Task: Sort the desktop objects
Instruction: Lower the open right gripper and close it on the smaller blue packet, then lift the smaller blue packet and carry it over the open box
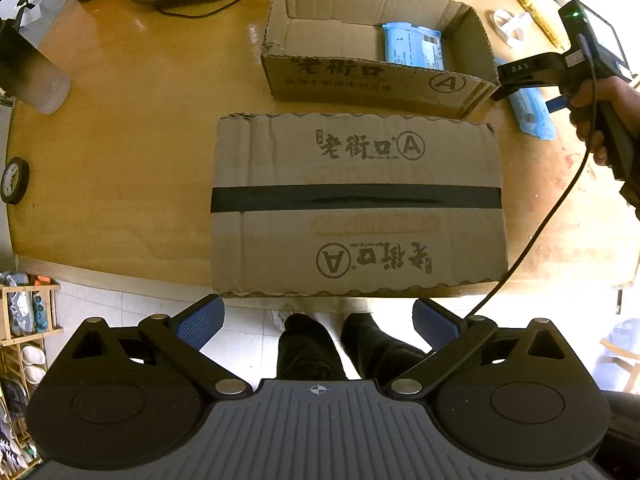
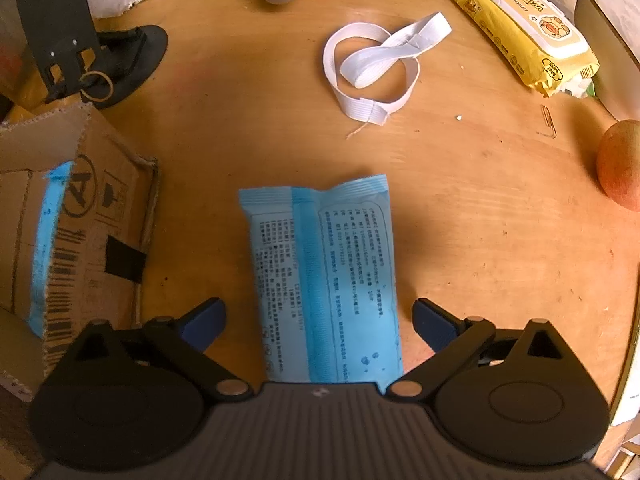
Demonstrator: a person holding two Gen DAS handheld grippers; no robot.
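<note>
A blue pack [image 2: 324, 280] lies flat on the tabletop [image 2: 480, 220], printed side up, between the spread jaws of the right gripper [image 2: 318, 320]; the pads stand clear of it on both sides. Just beside it sits an open carton [image 2: 100, 208] with a second blue pack [image 1: 414, 46] inside, against its wall. Toward the far edge lie a white strap [image 2: 376, 64] and a yellow wipes pack [image 2: 524, 32]; a fruit [image 2: 620, 164] rests near the right edge. The left gripper [image 1: 318, 322] hangs over the near edge, jaws spread and empty, above a flattened box [image 1: 356, 204] taped with a black strip. A hand [image 1: 600, 120] holds the right gripper.
</note>
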